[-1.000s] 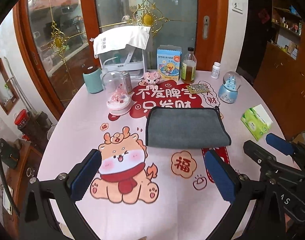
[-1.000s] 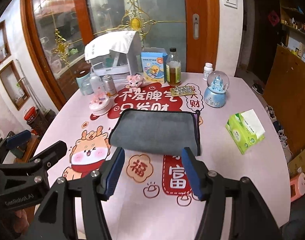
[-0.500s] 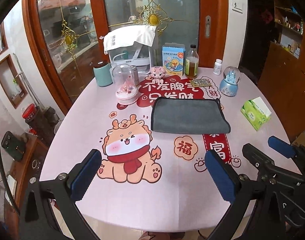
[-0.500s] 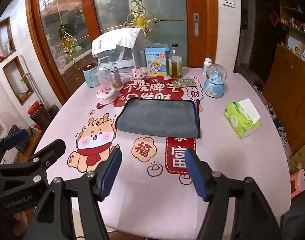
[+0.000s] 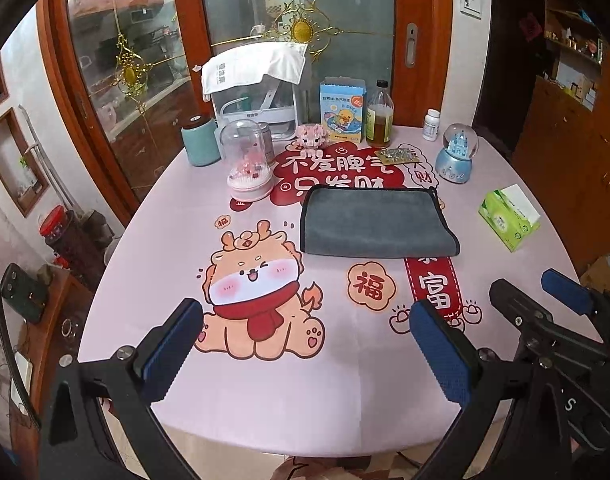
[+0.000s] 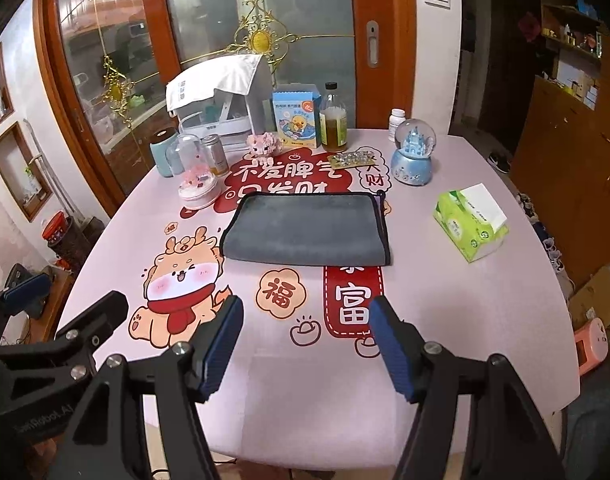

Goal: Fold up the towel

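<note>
A grey towel (image 5: 373, 220) lies folded into a flat rectangle in the middle of the pink printed table (image 5: 289, 392); it also shows in the right wrist view (image 6: 309, 227). My left gripper (image 5: 305, 344) is open and empty, held over the table's near edge, well short of the towel. My right gripper (image 6: 305, 340) is open and empty too, near the front edge and apart from the towel. Each gripper shows at the edge of the other's view.
Along the back stand a teal canister (image 5: 199, 141), a glass dome (image 5: 249, 166), a covered white appliance (image 5: 257, 92), a blue box (image 5: 342, 110), an oil bottle (image 5: 379, 122), a pill bottle (image 5: 431, 125) and a snow globe (image 5: 456, 158). A green tissue pack (image 5: 509, 216) lies at the right.
Both grippers have drawn back and up from the towel toward the table's near edge. The folded towel has stayed in place.
</note>
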The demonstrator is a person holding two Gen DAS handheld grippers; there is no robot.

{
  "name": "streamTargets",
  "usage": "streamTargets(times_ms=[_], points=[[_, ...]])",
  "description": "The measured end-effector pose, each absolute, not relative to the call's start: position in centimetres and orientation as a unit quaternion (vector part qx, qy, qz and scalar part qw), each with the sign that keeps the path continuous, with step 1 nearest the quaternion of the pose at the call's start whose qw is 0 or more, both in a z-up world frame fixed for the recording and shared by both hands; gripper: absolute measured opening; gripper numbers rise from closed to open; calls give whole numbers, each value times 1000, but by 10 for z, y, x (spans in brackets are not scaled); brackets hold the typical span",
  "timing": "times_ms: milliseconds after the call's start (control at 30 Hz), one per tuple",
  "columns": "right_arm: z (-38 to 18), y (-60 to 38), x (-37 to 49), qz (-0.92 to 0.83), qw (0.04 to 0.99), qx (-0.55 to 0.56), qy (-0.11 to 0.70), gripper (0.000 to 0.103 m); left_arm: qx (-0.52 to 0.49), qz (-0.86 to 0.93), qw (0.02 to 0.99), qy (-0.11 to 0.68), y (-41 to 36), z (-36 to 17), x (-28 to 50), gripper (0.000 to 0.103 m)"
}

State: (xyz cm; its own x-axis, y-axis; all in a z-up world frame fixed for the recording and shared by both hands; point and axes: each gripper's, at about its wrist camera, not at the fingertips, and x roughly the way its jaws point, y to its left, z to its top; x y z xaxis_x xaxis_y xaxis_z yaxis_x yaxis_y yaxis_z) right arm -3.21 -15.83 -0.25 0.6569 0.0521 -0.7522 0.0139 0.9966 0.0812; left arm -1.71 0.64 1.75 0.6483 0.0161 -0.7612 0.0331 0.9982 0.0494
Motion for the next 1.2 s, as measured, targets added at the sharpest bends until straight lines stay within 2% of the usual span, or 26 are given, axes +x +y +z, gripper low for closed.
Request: streamTargets(times_ms=[1200], points=[[-2, -160, -9, -16, 904, 40, 426, 66, 30, -18, 900, 435, 10, 13, 4, 102]])
